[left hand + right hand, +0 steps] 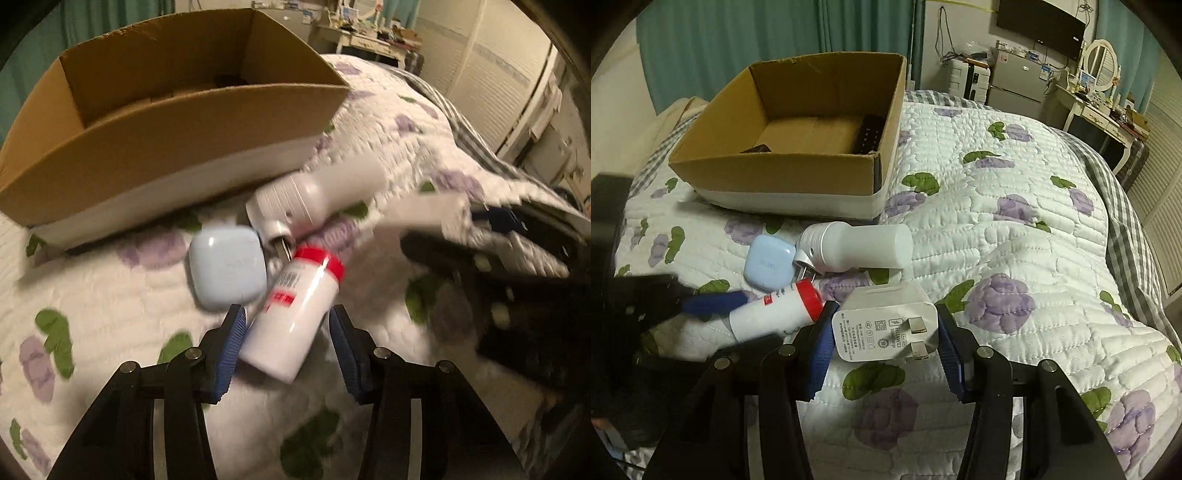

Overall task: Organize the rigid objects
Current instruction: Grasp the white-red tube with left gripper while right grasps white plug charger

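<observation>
The right gripper [884, 334] is closed on a white charger [882, 326], held above the quilt [1015, 229]. The left gripper [286, 332] is set narrow around a red-capped bottle [295, 306]; the left pad seems to touch it, but a gap is seen at the right pad, so no firm grip is judged. The bottle could be rolled away, or the blue case [227, 267] just beside it could be pushed. Outside the cardboard box [783, 168], four things are counted: one charger, one bottle, one case, one white lamp [855, 245]. Two dark things are seen inside.
</observation>
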{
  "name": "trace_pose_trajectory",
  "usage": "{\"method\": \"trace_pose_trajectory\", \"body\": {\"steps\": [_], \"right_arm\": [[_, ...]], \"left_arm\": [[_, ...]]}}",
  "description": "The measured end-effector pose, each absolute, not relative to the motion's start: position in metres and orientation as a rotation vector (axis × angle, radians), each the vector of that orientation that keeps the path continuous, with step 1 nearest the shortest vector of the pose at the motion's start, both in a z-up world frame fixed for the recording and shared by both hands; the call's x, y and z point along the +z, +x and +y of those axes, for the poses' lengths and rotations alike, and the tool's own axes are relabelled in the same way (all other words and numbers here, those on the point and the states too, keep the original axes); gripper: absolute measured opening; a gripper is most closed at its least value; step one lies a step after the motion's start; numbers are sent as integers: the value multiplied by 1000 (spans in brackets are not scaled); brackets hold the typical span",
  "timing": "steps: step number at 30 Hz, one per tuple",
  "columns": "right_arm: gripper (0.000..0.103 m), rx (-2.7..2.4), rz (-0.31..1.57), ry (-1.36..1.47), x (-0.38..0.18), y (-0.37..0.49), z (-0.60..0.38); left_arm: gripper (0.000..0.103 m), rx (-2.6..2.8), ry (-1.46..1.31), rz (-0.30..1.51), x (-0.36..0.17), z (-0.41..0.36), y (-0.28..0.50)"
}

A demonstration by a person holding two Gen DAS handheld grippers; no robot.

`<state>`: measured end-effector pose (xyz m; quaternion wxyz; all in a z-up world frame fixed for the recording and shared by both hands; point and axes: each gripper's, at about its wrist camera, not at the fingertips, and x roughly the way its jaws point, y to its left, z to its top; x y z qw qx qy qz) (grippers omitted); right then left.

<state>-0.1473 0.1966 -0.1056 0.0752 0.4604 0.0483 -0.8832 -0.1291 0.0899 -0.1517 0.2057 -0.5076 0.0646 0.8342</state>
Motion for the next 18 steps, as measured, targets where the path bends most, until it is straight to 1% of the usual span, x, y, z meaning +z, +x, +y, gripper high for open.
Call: {"method": "trace_pose_trajectory", "body": {"steps": [3, 6, 8, 11, 14, 18], "right_arm": [[51, -2647, 148, 1387, -107, -148, 197], [51, -2647, 146, 1391, -108, -148, 197], [51, -2650, 141, 1388, -107, -147, 198], [51, -2653, 147, 1362, -101, -144, 196], [51, -2662, 158, 1312, -88, -138, 192], [51, -2671, 162, 1226, -63, -130, 186]], "left_arm": [[49, 2322, -1381, 231, -156, 103, -132], [44, 2336, -1352, 307, -153, 109, -126], [41, 2363, -1351, 282, -146, 103, -121], [38, 2417, -1348, 199, -129, 89, -114], [36, 2493, -1312, 191, -108, 79, -105], [36, 2563, -1243, 131, -77, 65, -95]]}}
